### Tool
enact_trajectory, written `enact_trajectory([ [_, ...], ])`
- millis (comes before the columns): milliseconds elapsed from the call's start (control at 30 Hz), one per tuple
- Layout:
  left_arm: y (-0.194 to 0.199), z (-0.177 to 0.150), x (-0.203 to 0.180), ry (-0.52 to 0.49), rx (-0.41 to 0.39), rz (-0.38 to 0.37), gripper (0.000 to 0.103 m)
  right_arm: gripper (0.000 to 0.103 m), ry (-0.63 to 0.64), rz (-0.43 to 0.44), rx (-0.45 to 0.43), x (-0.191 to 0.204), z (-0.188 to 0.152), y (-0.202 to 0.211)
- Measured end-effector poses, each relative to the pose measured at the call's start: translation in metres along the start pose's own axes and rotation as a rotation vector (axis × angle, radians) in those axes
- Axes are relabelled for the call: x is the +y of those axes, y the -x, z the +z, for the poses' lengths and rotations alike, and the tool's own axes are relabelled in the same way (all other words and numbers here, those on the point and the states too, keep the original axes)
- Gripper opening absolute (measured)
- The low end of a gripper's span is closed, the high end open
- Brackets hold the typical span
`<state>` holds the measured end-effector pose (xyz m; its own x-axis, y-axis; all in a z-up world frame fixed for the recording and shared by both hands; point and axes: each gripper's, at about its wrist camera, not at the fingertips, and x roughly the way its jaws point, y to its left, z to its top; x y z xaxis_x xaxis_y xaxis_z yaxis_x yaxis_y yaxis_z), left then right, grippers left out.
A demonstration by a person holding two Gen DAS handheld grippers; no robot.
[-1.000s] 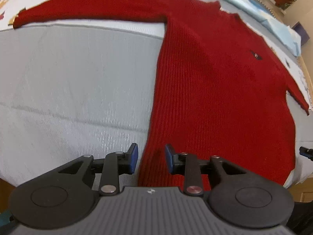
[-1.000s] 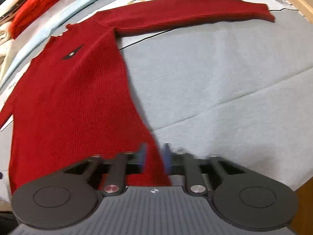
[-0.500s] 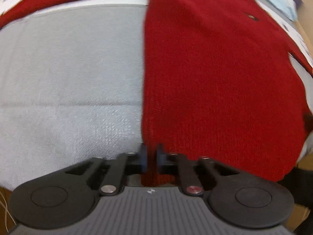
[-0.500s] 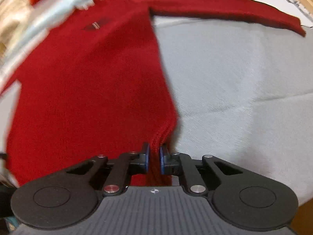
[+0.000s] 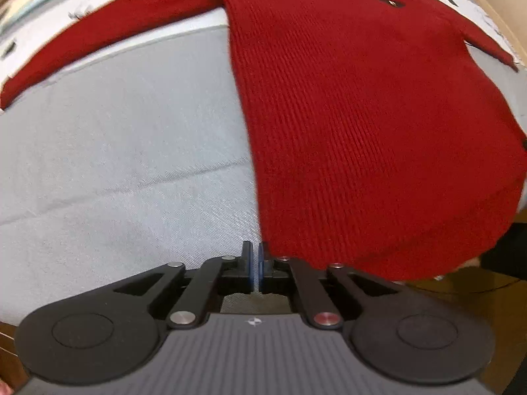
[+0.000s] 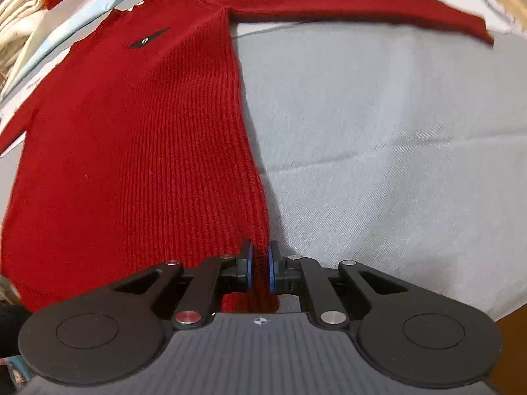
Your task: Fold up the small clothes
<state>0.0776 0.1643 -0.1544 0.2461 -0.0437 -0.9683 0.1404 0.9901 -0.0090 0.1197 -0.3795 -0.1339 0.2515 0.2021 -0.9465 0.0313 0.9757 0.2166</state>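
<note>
— Gone from spread wide to pinched together on both sides within the last second, and swung in closer over the hem on the left.

— Holding anything?

— On the right, yes. Right claw (image 6: 260, 270) clamped on the near hem corner of the red knit sweater (image 6: 131, 148), with a ridge of ribbed knit standing between the blue pads. On the left, doubtful. Left claw (image 5: 255, 270) closed almost pad to pad, with no red visible in the slit and only pale surface below. Sweater corner just against the outer side of its right finger.

— A miss or a slip, then?

— Seems so. Worth reopening and taking that corner again before any lift.

— And the lay of the garment?

— Spread flat, front up, on the grey cloth (image 5: 115, 164) over the counter. Hem nearest the cameras, chest emblem (image 6: 148, 38) showing, one long sleeve (image 6: 362, 3) stretched out sideways, the other likewise in the left view.

— Handling?

— Soft, limp and light. Thick enough to bunch in a pinch, stretchy enough to sag and skew if raised by one corner alone. Best taken at both hem corners, through both layers, then carried level toward the shoulders. Neither slippery nor fragile, though likely to drag on the cloth beneath.
</note>
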Motion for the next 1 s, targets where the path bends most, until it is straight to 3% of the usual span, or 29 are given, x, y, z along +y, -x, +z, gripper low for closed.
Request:
enact_trajectory([
  [100,0.011,0.007,-0.002,0.030,-0.070,-0.067,0.005,0.010,-0.004,-0.023,-0.077,0.005,-0.003,0.012],
  [167,0.008,0.011,-0.009,0.025,-0.079,-0.122,0.006,0.010,-0.003,0.007,-0.127,0.007,0.001,0.016],
  [267,-0.019,0.011,-0.022,-0.010,0.014,-0.104,0.007,0.015,-0.011,0.059,-0.017,0.006,0.002,-0.009],
  [333,-0.034,0.005,-0.029,-0.063,0.072,-0.047,0.007,0.016,0.065,-0.006,0.092,0.016,-0.006,-0.029],
  [400,-0.030,0.009,-0.032,-0.067,0.053,-0.047,0.008,0.017,0.117,-0.018,0.061,0.024,-0.005,-0.025],
  [467,-0.018,0.014,-0.031,-0.035,0.003,-0.071,0.017,0.018,0.086,0.019,0.011,0.023,-0.005,-0.012],
  [533,-0.010,0.018,-0.033,-0.040,-0.047,-0.060,0.040,0.022,0.061,0.046,-0.024,0.019,-0.003,-0.006],
  [567,-0.010,0.020,-0.035,-0.043,-0.057,-0.047,0.044,0.027,0.062,0.038,-0.021,0.020,-0.002,-0.007],
  [633,-0.017,0.020,-0.043,-0.056,-0.028,-0.009,0.054,0.029,0.090,0.001,0.039,0.017,-0.010,-0.015],
  [700,-0.030,0.021,-0.052,-0.086,0.033,0.055,0.055,0.028,0.102,-0.007,0.064,0.021,-0.010,-0.017],
  [767,-0.033,0.022,-0.058,-0.110,0.039,0.088,0.055,0.029,0.099,-0.002,0.036,0.022,-0.007,-0.011],
  [1000,-0.006,0.036,-0.065,-0.078,-0.112,0.102,0.062,0.041,0.028,-0.008,-0.229,0.028,0.009,0.028],
])
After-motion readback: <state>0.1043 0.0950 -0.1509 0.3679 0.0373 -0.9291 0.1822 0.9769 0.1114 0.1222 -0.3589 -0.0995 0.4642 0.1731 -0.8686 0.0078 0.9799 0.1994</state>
